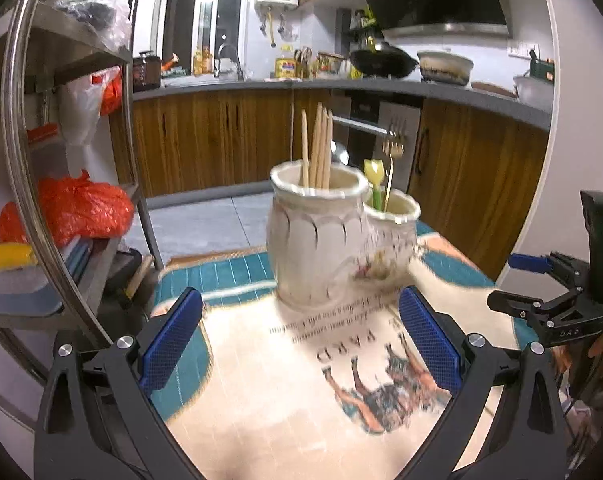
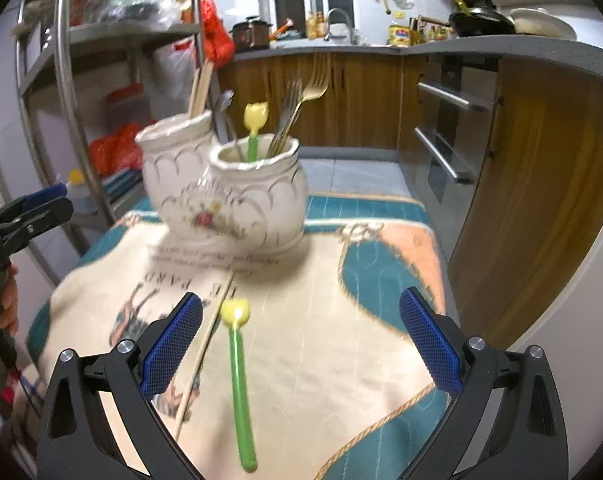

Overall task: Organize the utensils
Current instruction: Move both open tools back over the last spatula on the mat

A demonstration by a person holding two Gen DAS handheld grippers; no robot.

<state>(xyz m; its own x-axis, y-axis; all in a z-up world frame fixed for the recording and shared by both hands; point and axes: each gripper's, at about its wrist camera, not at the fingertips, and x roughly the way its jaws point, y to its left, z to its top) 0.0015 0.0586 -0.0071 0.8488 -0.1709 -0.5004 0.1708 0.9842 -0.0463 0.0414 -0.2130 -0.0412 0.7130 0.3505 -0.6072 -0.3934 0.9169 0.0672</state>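
holder [image 2: 237,196]: you see glossy glazed ceramic, ribbed
loose utensil [image 2: 237,372]: smooth, shiny green and yellow plastic
loose chopstick [image 2: 205,356]: matt pale wood
forks [image 2: 301,100]: polished metal
tablecloth [image 2: 341,320]: matt printed cloth
your gripper pads [image 2: 173,344]: blue, finely textured

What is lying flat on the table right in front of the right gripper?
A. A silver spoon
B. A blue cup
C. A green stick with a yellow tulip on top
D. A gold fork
C, because the green stick with the yellow tulip top lies on the tablecloth between the open fingers of the right gripper, beside a loose chopstick.
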